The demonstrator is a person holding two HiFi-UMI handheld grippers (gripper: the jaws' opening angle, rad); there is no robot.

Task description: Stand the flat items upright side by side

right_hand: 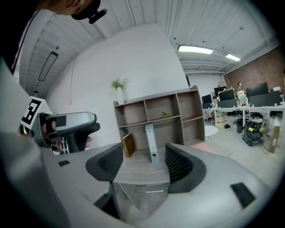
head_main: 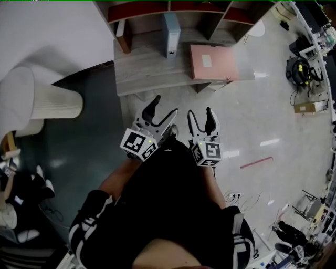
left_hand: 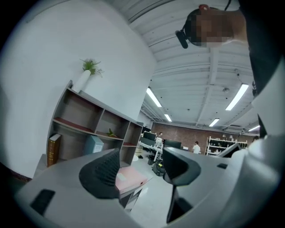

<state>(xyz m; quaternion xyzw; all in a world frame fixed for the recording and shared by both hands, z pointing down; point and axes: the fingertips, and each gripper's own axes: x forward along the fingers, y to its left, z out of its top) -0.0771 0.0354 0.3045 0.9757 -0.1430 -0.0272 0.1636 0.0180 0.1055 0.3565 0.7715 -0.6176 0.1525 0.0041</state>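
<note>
Desk [head_main: 144,71] left part free; binder [head_main: 171,34] stands centre, folder [head_main: 212,62] seemingly fills right.

I see a pale glossy floor [head_main: 273,105] from 1 to 5 o'clock, a darker patch [head_main: 89,157] at 9, a wood-grain desk [head_main: 152,73] with open shelving [head_main: 139,11] at 12, a white wall [head_main: 47,37] at 10, what may be a ribbed white bin [head_main: 58,102] at 9, strip lights [left_hand: 234,96] overhead, a brick far wall [left_hand: 187,132]
</note>
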